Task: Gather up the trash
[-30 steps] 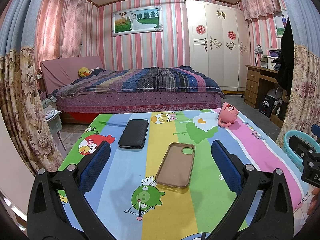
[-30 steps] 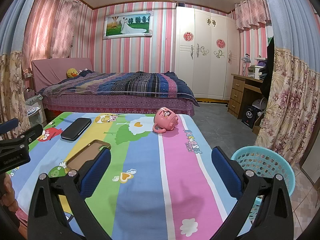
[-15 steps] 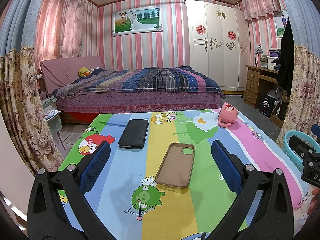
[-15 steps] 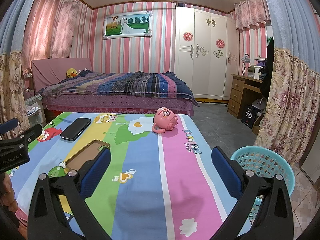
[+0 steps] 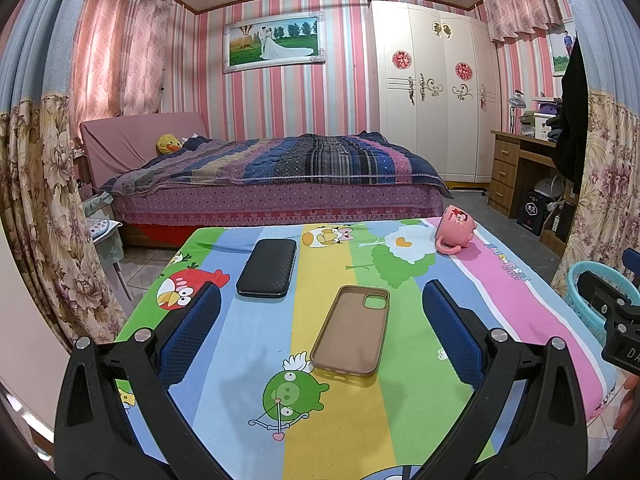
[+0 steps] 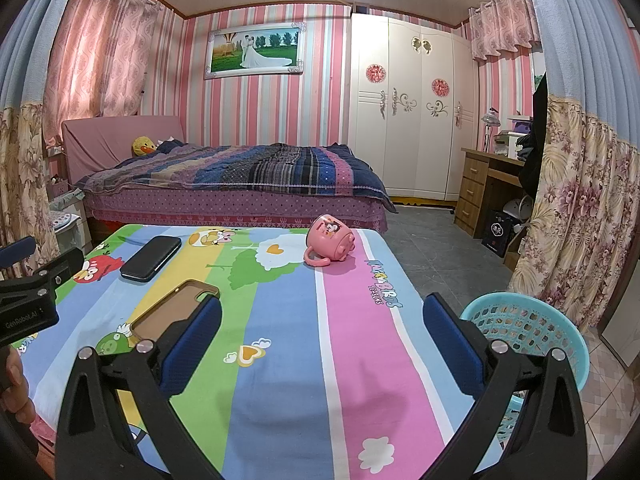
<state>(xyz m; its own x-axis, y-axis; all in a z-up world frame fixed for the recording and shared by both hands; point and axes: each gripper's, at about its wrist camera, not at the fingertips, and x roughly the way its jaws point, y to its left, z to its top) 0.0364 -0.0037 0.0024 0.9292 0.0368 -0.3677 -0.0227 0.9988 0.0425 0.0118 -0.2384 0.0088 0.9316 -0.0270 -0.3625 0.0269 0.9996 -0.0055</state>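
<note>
- Phone case (image 5: 352, 330), brown and empty, lies flat near the middle of the desk (image 5: 256, 344), open side up.
- Black wallet (image 5: 267, 267) lies far-left of it, apart.
- Pink mug (image 6: 330, 246) lies tipped on its side, far right.
- Turquoise basket (image 6: 532, 330) stands on the floor right of the desk.
- Left tongs (image 5: 320, 332) gape wide and empty above the case.
- Right tongs (image 6: 322, 344) gape wide, empty.
</note>
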